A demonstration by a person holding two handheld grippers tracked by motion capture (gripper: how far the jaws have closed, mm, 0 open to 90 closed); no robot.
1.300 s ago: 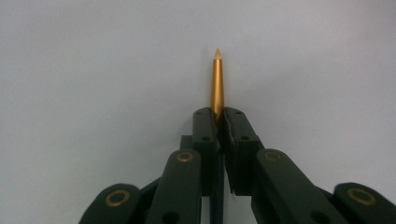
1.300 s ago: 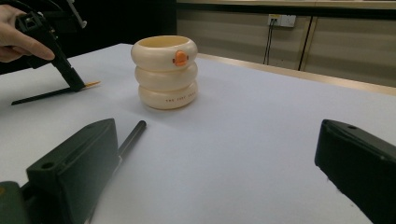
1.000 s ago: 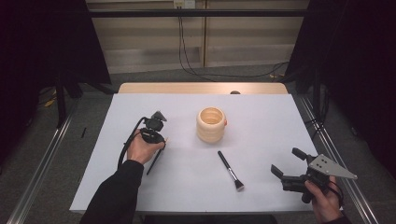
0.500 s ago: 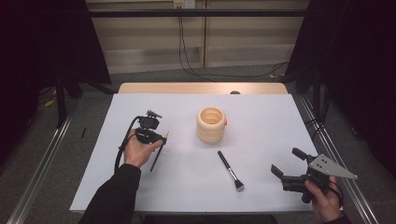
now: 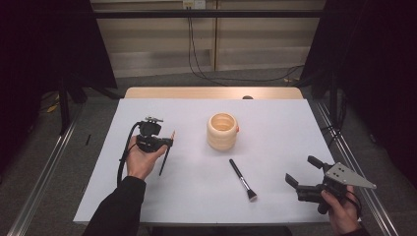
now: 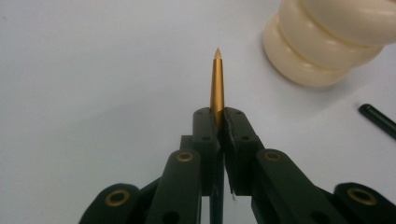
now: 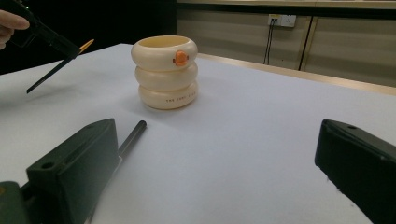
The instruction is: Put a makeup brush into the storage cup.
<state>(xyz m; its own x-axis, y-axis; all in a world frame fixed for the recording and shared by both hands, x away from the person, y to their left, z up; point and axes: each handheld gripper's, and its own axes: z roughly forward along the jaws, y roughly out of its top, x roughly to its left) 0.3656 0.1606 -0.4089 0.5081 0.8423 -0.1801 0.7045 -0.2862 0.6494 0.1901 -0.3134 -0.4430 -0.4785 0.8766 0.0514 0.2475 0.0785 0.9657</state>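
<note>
The left gripper (image 5: 156, 141) is pinched fully shut on a slim pen-like stick (image 6: 217, 84) with a gold, pointed end — possibly a makeup pencil or thin brush handle. It holds the stick clear of the white table (image 5: 275, 128), left of the cream ringed holder (image 5: 222, 131). In the left gripper view the gold tip juts forward past the jaws, and the dark lower end trails below them.

The right gripper (image 5: 301, 173) rests at the near right corner, its jaws spread wide with nothing between them. A black makeup brush (image 5: 242, 179) lies flat on the table between the holder and that gripper.

The work looks like gathering these tools into the holder, and the main risk lies in the grip itself. The jaws clamp a thin, smooth, round shaft near one end, so the long free part can pivot or slide out if the hand swings quickly. The holder is light-looking and stacked in rings; a stick arriving at a slant could catch its rim and tip or shove it — perhaps into the brush beyond. If the pointed end goes in at too flat an angle, it may bridge the opening instead of dropping inside. The cable hanging from the left gripper could also drag across the table.
</note>
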